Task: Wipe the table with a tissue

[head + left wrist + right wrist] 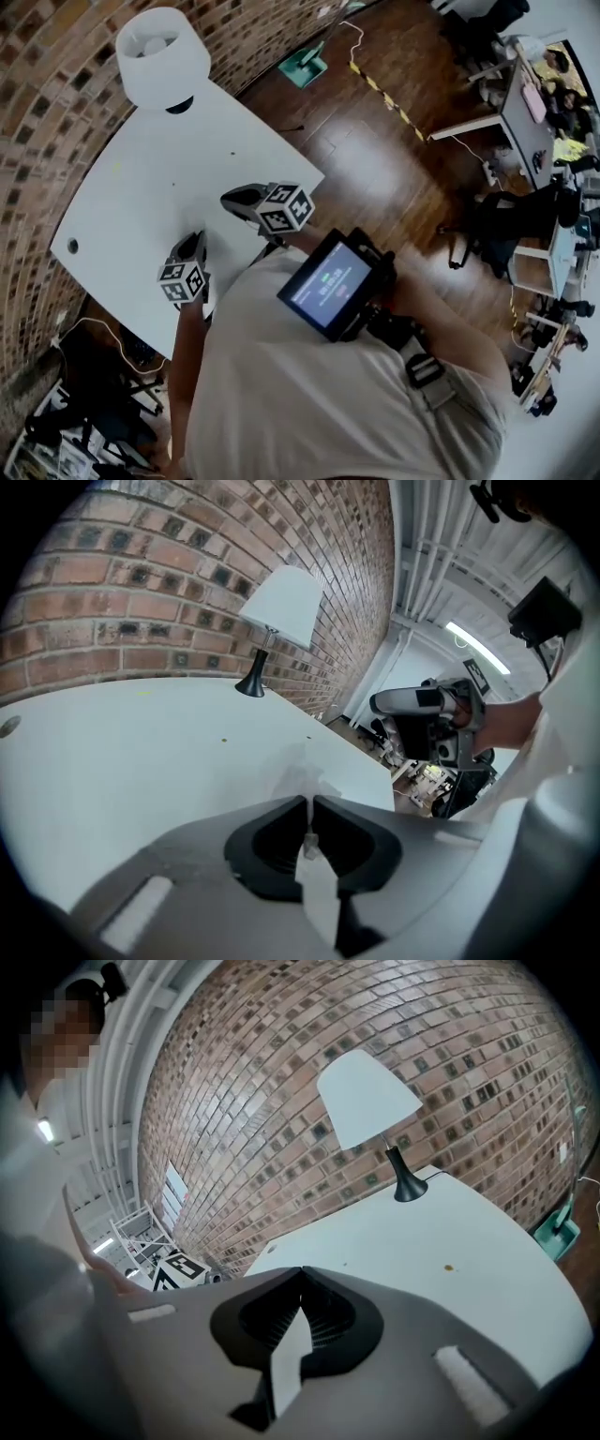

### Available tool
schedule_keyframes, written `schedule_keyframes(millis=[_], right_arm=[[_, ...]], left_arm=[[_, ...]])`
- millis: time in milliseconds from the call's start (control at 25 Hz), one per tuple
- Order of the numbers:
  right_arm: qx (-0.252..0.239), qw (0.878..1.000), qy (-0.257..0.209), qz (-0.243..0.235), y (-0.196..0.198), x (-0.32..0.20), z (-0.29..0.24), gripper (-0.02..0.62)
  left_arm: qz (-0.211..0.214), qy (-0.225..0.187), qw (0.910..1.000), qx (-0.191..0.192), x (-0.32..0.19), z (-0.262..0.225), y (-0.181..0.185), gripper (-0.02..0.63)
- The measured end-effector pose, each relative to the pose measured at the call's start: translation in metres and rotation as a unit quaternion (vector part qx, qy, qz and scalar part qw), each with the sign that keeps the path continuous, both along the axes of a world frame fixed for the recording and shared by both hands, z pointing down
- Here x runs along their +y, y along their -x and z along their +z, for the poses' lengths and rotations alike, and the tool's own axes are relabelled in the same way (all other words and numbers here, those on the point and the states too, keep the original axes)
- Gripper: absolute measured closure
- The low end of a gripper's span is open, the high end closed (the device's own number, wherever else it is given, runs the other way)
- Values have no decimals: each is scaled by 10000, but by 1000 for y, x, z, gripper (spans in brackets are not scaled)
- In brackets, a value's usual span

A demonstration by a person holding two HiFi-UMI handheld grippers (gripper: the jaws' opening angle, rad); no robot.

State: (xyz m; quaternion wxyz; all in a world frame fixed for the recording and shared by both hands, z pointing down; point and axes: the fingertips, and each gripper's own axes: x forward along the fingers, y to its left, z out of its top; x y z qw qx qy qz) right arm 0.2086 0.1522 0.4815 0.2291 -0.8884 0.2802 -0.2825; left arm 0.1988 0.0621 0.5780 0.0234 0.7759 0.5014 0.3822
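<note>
Brick wall backs a white worktop (141, 187); the left hand-held gripper (309, 802) pinches the tissue (300, 778) near its front edge, the right hand-held gripper (301, 1270) clenched empty. Pressing the tissue flat should wipe best.

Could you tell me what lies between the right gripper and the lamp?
Only bare tabletop with tiny specks, as the right gripper view shows.

The desk (141, 197) is white and matt with rounded corners. It has a few tiny specks on top and a small round hole at its edge, well away from the lamp (161, 52). The tissue (307, 844) shows only as a thin white scrap pinched between the nearly closed jaws of the left gripper (309, 806), far from the lamp.
</note>
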Motion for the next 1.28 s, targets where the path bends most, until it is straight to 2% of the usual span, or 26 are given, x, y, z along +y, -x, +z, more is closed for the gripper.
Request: schedule_keyframes(millis=[80, 240, 480, 720, 880, 1120, 1280], right_arm=[[-73, 9999, -68, -14, -12, 25, 0, 588], [-244, 9979, -565, -186, -44, 53, 30, 588], [-158, 9970, -660, -365, -42, 38, 37, 588], [-169, 9979, -444, -436, -43, 24, 24, 588], [-10, 9970, -546, -542, -63, 30, 23, 588], [-1, 9955, -606, -725, -59, 28, 20, 588], [-28, 9952, -573, -787, -53, 38, 19, 588]], left_arm=[[-37, -106, 9999, -81, 21, 3, -9, 580], [-270, -659, 9968, -369, 34, 24, -30, 579], [-646, -878, 9934, -352, 2, 28, -30, 578], [-954, -729, 9920, -388, -20, 16, -42, 578], [-1262, -884, 9879, -175, -16, -4, -77, 578], [-1548, -900, 9836, -224, -23, 10, -78, 578], [-1901, -950, 9770, -190, -27, 16, -86, 578]])
